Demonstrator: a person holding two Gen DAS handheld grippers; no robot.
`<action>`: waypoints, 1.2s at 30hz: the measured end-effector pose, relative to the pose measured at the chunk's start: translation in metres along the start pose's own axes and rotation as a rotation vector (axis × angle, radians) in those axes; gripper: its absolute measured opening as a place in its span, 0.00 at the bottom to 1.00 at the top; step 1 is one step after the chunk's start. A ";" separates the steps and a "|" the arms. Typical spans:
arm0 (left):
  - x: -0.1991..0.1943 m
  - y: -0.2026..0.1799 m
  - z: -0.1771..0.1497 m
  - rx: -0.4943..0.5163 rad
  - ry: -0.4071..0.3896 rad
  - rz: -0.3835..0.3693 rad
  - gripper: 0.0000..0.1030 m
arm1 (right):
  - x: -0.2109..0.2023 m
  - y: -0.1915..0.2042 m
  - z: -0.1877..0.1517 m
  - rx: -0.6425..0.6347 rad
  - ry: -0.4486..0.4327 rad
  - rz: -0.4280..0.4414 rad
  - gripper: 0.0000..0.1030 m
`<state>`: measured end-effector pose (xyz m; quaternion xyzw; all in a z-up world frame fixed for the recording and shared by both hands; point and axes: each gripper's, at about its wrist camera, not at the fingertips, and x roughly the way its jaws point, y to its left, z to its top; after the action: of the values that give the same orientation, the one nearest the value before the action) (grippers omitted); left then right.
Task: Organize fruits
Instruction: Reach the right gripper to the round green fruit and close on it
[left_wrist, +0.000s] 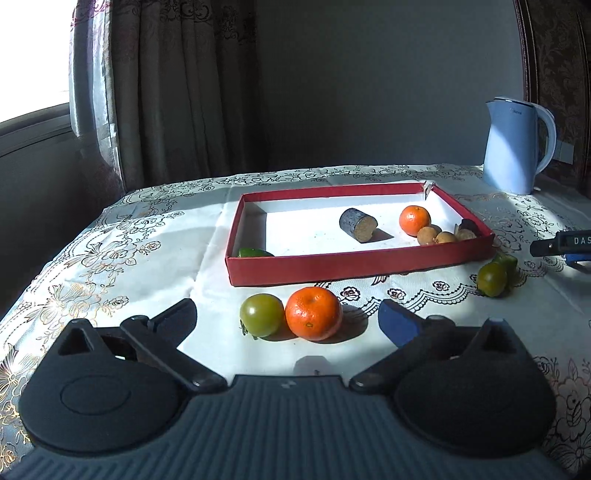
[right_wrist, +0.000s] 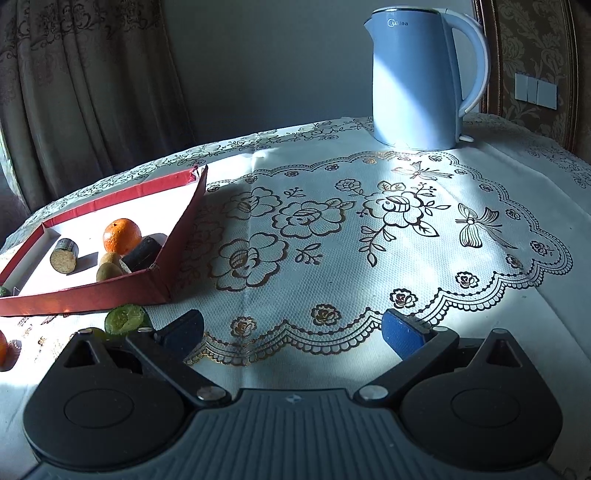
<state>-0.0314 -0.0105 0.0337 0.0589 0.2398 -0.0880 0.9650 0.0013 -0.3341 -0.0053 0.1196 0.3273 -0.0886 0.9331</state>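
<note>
A red tray (left_wrist: 351, 267) with a white floor holds an orange (left_wrist: 414, 220), a dark cut cylinder piece (left_wrist: 357, 229), small brown fruits (left_wrist: 427, 235) and a green fruit (left_wrist: 255, 253) at its near left corner. In front of the tray an orange (left_wrist: 313, 313) and a green tomato (left_wrist: 261, 314) lie side by side on the cloth. My left gripper (left_wrist: 288, 321) is open, with both between its fingers. Another green tomato (left_wrist: 492, 278) lies right of the tray. My right gripper (right_wrist: 293, 332) is open and empty over the cloth, right of the tray (right_wrist: 92, 295); a green fruit (right_wrist: 123, 319) lies by its left finger.
A pale blue kettle (left_wrist: 515, 144) stands at the back right of the table and shows large in the right wrist view (right_wrist: 417, 74). A flowered white tablecloth (right_wrist: 369, 240) covers the table. Curtains (left_wrist: 166, 92) hang behind the left side. The right gripper's tip (left_wrist: 561, 245) shows at the right edge.
</note>
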 end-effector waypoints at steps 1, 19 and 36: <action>-0.001 -0.001 -0.003 0.005 0.007 -0.003 1.00 | -0.006 0.001 -0.001 -0.009 -0.036 0.019 1.00; 0.010 -0.006 -0.022 0.018 0.092 -0.039 1.00 | -0.042 0.101 -0.042 -0.435 -0.081 0.313 0.60; 0.013 0.005 -0.022 -0.060 0.115 -0.074 1.00 | -0.023 0.116 -0.032 -0.434 -0.014 0.319 0.60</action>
<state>-0.0285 -0.0037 0.0088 0.0260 0.2996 -0.1130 0.9470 -0.0071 -0.2127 0.0041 -0.0337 0.3091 0.1309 0.9414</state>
